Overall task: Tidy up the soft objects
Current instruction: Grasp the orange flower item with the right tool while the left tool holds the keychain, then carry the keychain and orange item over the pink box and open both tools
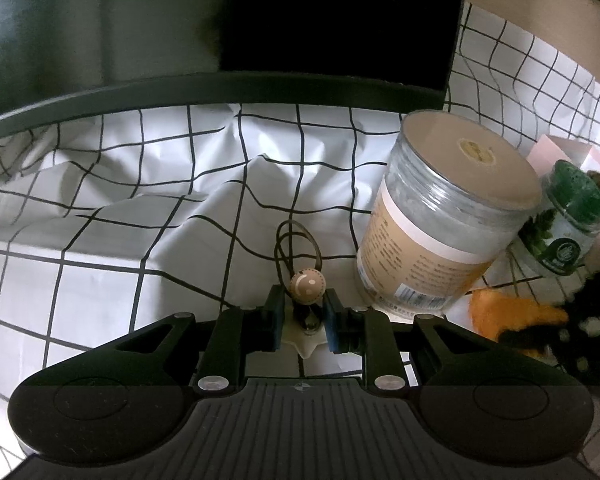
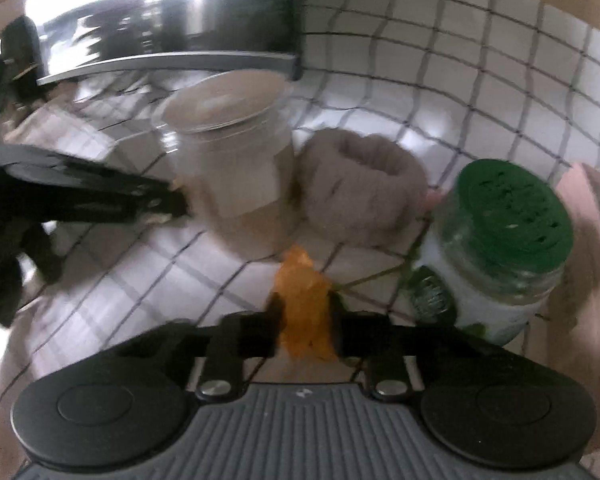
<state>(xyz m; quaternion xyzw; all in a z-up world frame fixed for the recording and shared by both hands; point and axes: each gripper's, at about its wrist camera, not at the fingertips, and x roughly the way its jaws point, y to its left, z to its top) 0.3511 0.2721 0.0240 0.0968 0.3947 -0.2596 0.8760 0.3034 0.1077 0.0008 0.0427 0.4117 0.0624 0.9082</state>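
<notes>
My left gripper (image 1: 303, 312) is shut on a small keychain charm: a beige smiley ball (image 1: 307, 285) with a dark cord loop (image 1: 296, 246) and a cream star piece (image 1: 306, 340) below it. My right gripper (image 2: 305, 320) is shut on an orange soft cloth (image 2: 304, 304); it also shows in the left wrist view (image 1: 508, 314), with the right gripper (image 1: 556, 330) at the right edge. A taupe knitted band (image 2: 360, 188) lies on the cloth behind. The left gripper (image 2: 168, 200) shows at the left of the right wrist view, which is blurred.
A white checked tablecloth (image 1: 140, 200) covers the table. A large jar with a tan lid (image 1: 444, 216) (image 2: 236, 168) and a green-lidded jar (image 1: 568, 220) (image 2: 496, 252) stand close by. A dark monitor (image 1: 332, 20) and pink box (image 1: 556, 152) stand behind.
</notes>
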